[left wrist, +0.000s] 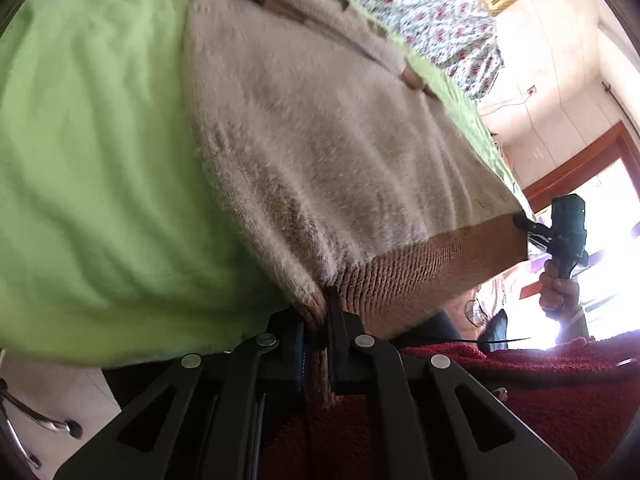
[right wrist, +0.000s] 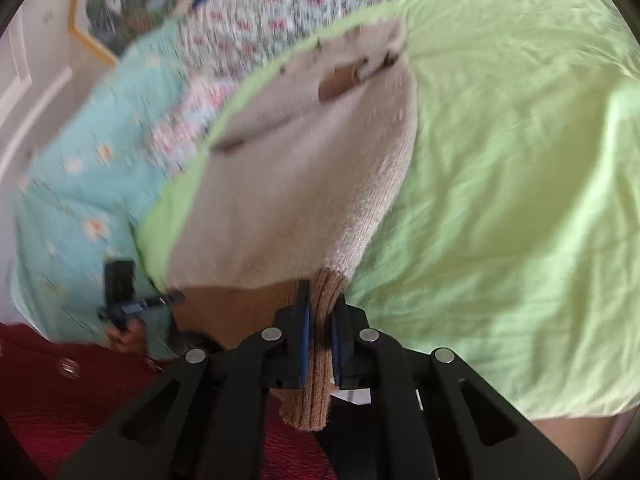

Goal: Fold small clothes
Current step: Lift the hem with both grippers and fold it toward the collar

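Observation:
A small beige knit cardigan (left wrist: 320, 140) with a brown ribbed hem (left wrist: 432, 264) lies on a light green sheet (left wrist: 92, 160). My left gripper (left wrist: 320, 316) is shut on one hem corner. My right gripper (right wrist: 320, 312) is shut on the other hem corner (right wrist: 320, 360), and it also shows in the left wrist view (left wrist: 524, 224). The cardigan (right wrist: 288, 184) stretches away from both grippers, its brown buttons at the far end. The left gripper shows in the right wrist view (right wrist: 172, 300).
A floral quilt (right wrist: 280, 12) and a light blue flowered cloth (right wrist: 80, 184) lie past the green sheet (right wrist: 500, 180). A dark red knit (left wrist: 520, 392) is below the grippers. A framed picture (right wrist: 132, 4) hangs on the wall.

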